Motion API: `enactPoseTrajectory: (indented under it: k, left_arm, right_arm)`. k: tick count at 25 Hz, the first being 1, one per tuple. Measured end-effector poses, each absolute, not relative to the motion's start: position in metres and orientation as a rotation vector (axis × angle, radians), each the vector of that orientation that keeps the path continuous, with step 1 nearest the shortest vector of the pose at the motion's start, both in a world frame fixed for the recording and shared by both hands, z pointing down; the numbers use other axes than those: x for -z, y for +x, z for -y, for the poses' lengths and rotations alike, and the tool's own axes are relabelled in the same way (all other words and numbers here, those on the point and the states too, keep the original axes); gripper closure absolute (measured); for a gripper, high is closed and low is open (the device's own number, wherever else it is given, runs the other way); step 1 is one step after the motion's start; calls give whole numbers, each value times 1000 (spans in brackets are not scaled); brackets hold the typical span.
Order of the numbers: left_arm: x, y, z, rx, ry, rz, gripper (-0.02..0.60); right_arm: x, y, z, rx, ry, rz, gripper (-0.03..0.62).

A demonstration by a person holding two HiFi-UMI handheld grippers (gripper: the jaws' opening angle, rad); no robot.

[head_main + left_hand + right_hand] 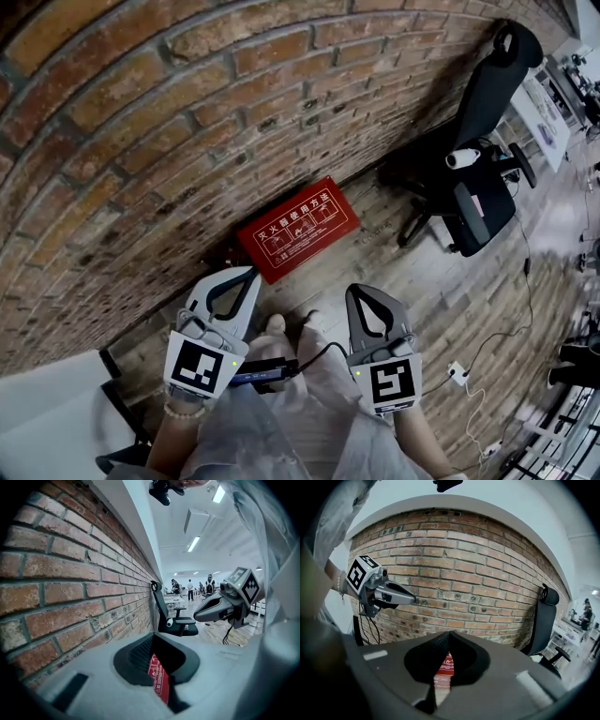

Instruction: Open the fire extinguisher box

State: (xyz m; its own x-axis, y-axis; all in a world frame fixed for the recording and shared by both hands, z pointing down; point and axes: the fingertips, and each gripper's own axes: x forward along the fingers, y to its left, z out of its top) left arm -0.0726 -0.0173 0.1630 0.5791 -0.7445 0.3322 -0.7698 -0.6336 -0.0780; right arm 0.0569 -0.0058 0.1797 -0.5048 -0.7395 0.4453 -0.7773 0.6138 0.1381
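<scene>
Head view: the red fire extinguisher box (298,229) lies on the wooden floor (441,309) against the brick wall (141,141), just beyond the left gripper (251,272) and the right gripper (357,291). A black office chair (473,187) stands to its right.

Left gripper view: the left gripper is closed and empty, with the box beyond its tips.

Right gripper view: the right gripper is closed on nothing

head view: fire extinguisher box (298,228) at frame centre, on the floor (450,300), against the foot of the brick wall (141,122) filling the upper left. office chair (473,159) upper right. left gripper (248,275) and right gripper (359,292) side by side below the box, not touching it.
</scene>
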Motion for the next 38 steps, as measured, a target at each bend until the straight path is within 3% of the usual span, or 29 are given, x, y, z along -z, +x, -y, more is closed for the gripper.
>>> enactPoseTrajectory:
  k: [23, 38]
  left_arm:
    - [-272, -43, 4, -670, 2611, 1231, 586]
    - [-387, -30, -7, -569, 2371, 1302, 586]
  right_arm:
    - [-300, 64, 31, -252, 927, 2430, 589]
    - [-413, 68, 54, -600, 867, 2423, 589]
